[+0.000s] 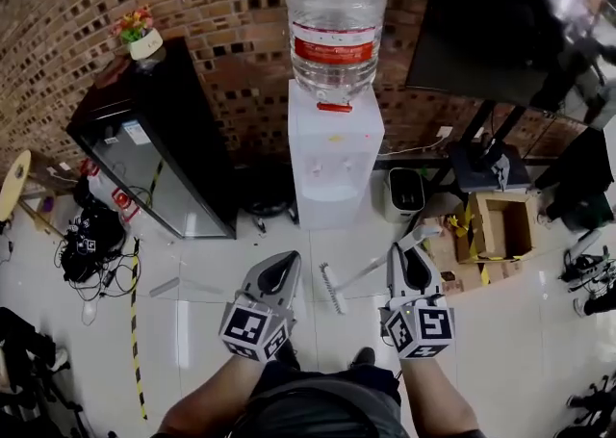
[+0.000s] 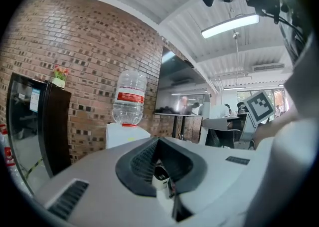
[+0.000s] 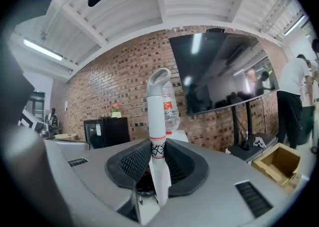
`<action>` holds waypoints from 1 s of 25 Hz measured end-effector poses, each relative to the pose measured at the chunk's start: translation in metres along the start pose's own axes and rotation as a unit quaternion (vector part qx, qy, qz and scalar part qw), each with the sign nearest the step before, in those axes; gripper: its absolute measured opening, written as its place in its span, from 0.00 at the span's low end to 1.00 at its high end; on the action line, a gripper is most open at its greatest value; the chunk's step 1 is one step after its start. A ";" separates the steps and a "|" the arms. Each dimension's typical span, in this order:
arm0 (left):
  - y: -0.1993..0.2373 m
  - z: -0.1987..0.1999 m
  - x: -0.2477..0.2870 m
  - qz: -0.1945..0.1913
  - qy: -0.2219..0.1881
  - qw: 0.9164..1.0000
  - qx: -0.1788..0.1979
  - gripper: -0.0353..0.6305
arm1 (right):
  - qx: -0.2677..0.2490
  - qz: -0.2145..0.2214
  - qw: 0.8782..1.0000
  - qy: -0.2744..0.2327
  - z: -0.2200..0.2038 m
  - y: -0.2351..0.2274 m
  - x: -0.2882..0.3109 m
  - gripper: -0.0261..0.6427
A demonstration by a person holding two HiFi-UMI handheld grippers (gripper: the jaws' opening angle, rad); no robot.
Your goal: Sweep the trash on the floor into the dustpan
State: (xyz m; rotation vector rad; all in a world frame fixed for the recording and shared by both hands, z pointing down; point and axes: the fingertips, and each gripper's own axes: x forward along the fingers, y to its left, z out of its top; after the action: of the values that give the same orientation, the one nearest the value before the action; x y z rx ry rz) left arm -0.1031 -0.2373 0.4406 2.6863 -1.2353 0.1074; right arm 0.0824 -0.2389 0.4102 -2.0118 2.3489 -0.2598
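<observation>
In the head view my right gripper (image 1: 400,253) is shut on the white handle of a small broom (image 1: 332,289), whose head rests on the floor tiles between the two grippers. The right gripper view shows that handle (image 3: 158,121), with a red ring and a loop on top, standing clamped between the jaws of my right gripper (image 3: 158,143). My left gripper (image 1: 291,257) hangs to the left of the broom head, its jaws (image 2: 158,140) closed together on nothing. A pale flat piece (image 1: 166,286) lies on the floor further left; I cannot tell if it is the dustpan. No trash stands out.
Straight ahead stands a white water dispenser (image 1: 334,152) against the brick wall. A black cabinet (image 1: 159,138) is to its left, a small white bin (image 1: 405,193) and a cardboard box (image 1: 500,224) to its right. Cables and a bag (image 1: 91,239) lie at left.
</observation>
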 end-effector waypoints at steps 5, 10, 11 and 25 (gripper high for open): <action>-0.062 0.051 0.024 -0.003 -0.022 1.000 0.022 0.07 | -0.036 0.044 0.998 -0.019 0.060 -0.043 -0.033 0.18; -0.121 0.090 0.042 -0.002 -0.038 0.999 0.030 0.07 | -0.056 0.084 0.994 -0.036 0.113 -0.083 -0.070 0.18; -0.132 0.096 0.045 -0.002 -0.042 0.999 0.034 0.07 | -0.059 0.091 0.993 -0.039 0.120 -0.091 -0.077 0.18; -0.205 0.145 0.042 -0.028 -0.050 0.997 0.060 0.07 | -0.084 0.090 0.991 -0.056 0.176 -0.165 -0.144 0.18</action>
State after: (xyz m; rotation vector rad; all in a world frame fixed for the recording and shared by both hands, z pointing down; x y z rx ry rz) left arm 0.0776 -0.1661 0.2771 2.8596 -1.2177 0.0404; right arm 0.2912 -0.1393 0.2501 -1.8068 2.5342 0.0599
